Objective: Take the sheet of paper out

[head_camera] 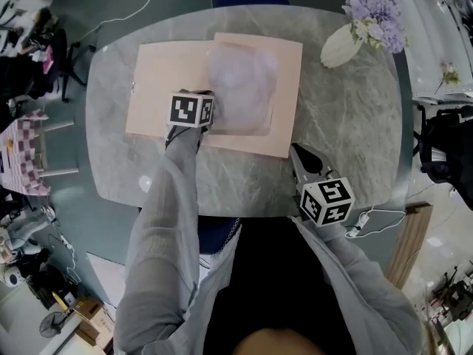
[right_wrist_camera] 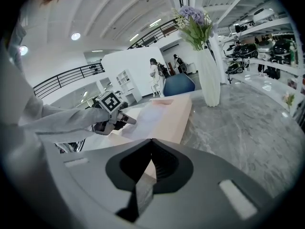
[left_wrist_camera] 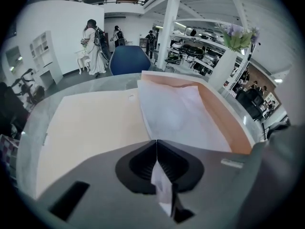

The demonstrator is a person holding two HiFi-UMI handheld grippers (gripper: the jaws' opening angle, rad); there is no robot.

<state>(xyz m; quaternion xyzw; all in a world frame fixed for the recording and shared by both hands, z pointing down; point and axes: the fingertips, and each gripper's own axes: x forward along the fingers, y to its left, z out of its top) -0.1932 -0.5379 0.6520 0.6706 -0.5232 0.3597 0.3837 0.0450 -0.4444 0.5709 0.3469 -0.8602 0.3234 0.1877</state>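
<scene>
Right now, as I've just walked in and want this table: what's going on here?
A person with a gripper in each hand is taking the paper out of a shallow pink box on the table. The left gripper is shut on the paper's near edge, and the rest of the sheet lies in the box. The right gripper is shut and empty, off by the table's near edge.

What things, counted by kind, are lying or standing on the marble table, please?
pink box: 1
pink lid: 1
sheet of paper: 1
vase of flowers: 1
Total: 4
</scene>
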